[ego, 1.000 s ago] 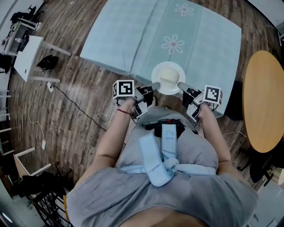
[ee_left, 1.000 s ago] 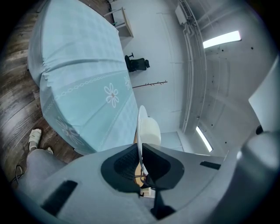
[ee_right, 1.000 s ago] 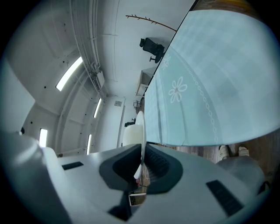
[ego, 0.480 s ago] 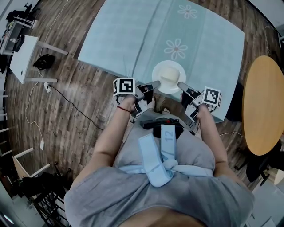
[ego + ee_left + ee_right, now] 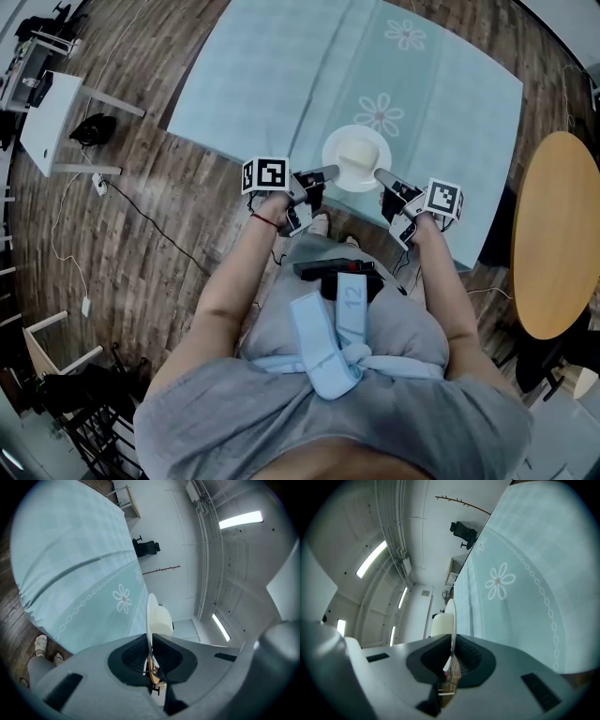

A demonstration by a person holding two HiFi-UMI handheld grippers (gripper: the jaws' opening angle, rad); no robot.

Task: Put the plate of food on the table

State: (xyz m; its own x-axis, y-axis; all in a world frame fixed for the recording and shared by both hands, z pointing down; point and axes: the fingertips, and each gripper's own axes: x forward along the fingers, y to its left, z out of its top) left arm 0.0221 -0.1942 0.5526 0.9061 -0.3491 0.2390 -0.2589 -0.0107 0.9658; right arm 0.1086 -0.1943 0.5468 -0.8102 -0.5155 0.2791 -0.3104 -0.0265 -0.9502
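A white plate (image 5: 356, 157) with a pale cream lump of food (image 5: 357, 155) hangs over the near edge of the table with the light blue flowered cloth (image 5: 281, 75). My left gripper (image 5: 325, 173) is shut on the plate's left rim and my right gripper (image 5: 380, 174) is shut on its right rim. In the left gripper view the plate (image 5: 151, 620) shows edge-on between the jaws of the left gripper (image 5: 151, 654), with the food (image 5: 162, 620) on it. The right gripper view shows the same plate (image 5: 451, 620) edge-on, pinched by the right gripper (image 5: 451, 657).
A round wooden table (image 5: 553, 234) stands at the right. A white table (image 5: 52, 117) and a black bag (image 5: 94, 129) sit at the far left on the wooden floor, where a cable (image 5: 155, 220) runs. The person's feet (image 5: 319, 223) are by the cloth's edge.
The plate and both grippers have moved a little forward, further over the table's near edge. Both grips are unchanged.
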